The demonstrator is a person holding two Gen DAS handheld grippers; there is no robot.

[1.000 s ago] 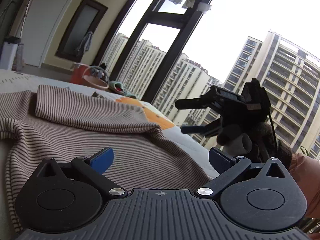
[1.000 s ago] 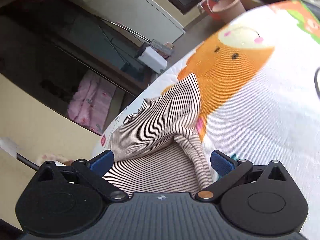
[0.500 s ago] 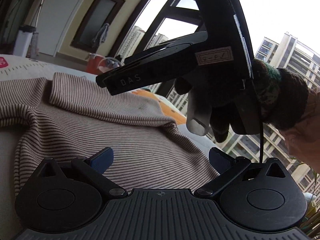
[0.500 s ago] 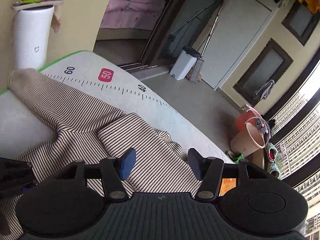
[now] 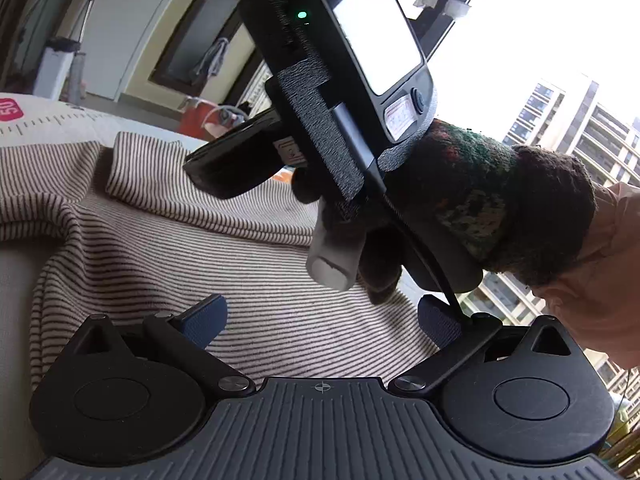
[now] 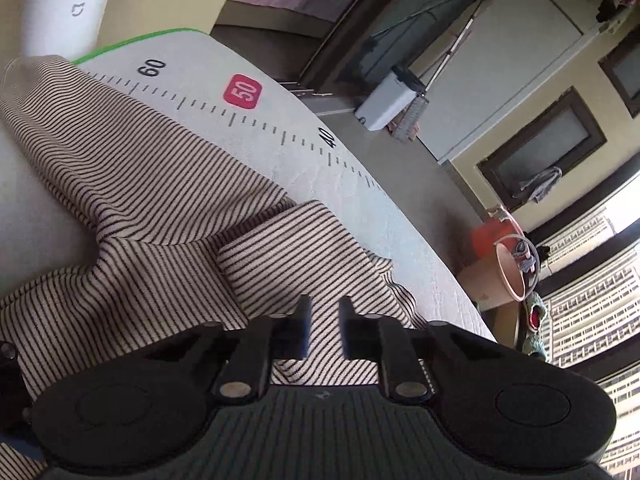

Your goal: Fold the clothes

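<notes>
A brown-and-cream striped garment [image 5: 200,248] lies crumpled on a pale mat with a printed ruler scale [image 6: 280,136]. My left gripper [image 5: 322,322] is open, its blue pads low over the garment's near part. The right gripper's body and the gloved hand holding it [image 5: 480,200] hang just ahead of it, over the garment. In the right wrist view the striped garment [image 6: 160,184] has a folded flap [image 6: 296,248]. My right gripper [image 6: 323,316] has its jaws nearly shut, a narrow gap between them, over that flap's edge; I cannot tell whether cloth is pinched.
The mat's far edge [image 6: 400,208] drops to a grey floor. An orange bucket and a pink basin [image 6: 508,264] stand on the floor by the tall windows. A white appliance [image 6: 386,102] stands near a door. A white cylinder [image 6: 68,4] stands at the mat's corner.
My right gripper has narrowed from open to nearly shut and moved lower onto the folded flap. In the left wrist view it has moved closer and now fills the middle. The left gripper stays open.
</notes>
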